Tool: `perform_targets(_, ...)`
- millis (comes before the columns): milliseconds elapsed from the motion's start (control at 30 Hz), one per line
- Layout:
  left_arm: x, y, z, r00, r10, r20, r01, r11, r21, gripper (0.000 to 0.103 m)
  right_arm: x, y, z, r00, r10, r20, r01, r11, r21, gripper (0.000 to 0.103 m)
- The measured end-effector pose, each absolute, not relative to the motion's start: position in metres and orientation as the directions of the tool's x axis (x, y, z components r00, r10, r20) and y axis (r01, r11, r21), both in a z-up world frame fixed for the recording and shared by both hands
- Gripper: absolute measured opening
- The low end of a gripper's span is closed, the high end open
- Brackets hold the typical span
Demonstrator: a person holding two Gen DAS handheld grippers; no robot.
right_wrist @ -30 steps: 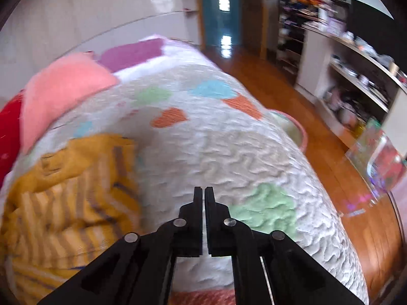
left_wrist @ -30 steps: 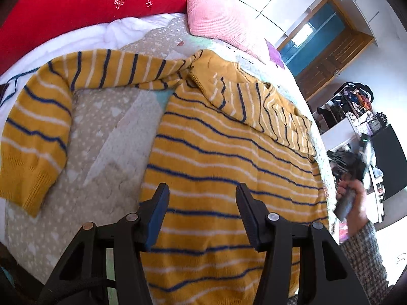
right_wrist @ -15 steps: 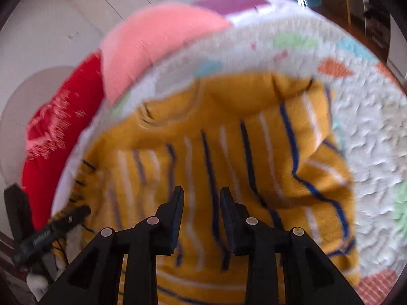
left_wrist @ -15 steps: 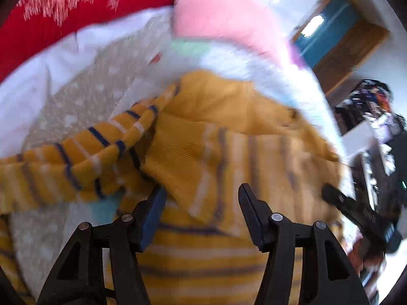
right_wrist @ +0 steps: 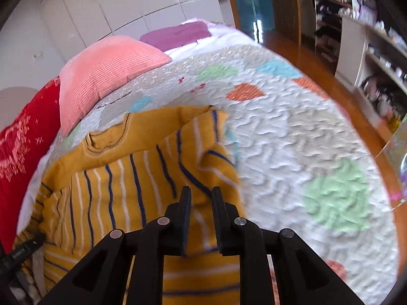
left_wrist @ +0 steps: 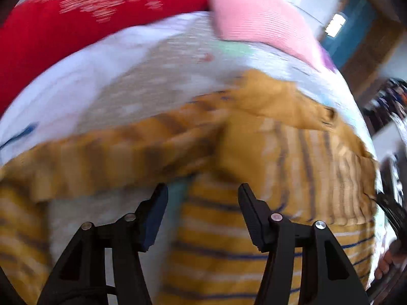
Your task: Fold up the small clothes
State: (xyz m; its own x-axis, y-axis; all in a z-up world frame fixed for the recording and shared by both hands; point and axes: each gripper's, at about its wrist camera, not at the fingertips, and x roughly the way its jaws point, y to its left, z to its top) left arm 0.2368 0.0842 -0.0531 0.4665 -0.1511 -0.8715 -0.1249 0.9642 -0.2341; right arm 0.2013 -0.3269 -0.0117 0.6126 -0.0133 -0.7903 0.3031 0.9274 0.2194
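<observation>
— Where are your hand-held grippers?

— Your left hand-held gripper (left_wrist: 202, 193) hangs with jaws spread wide above the yellow striped sweater (left_wrist: 254, 228), gripping nothing. Your right hand-held gripper (right_wrist: 201, 198) has a narrow gap over a sweater fold.

— And the sweater?

— Spread on the quilted bed (right_wrist: 292, 132), one sleeve (left_wrist: 101, 157) outstretched, pink pillow (right_wrist: 106, 68) beyond.

sweater (left_wrist: 229, 241) motion-blurred, hem cut off — stripes smeared
</observation>
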Motion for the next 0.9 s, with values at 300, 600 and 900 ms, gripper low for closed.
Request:
perform_targets(300,0.102,0.160,-0.021,0.570,-0.253,-0.782,-0.122,0.915,-0.385,0.058,0.147,-0.271,0.018,0.630,0.055,-0.774,0.109,0.981,0.158,0.030)
perform_targets(600,0.017,0.228,-0.018,0.635,-0.174,-0.753,-0.268,0.864,-0.426,0.063,0.150,-0.100,0.006,0.495,0.376,-0.783,-0.241,0.925,0.293,0.042)
perform_targets(900,-0.035,0.288,0.027,0.761,-0.064,-0.645,-0.312,0.837,-0.450,0.063,0.095,0.074,-0.009,0.271,0.602,-0.751,-0.660,0.684,0.310,0.060)
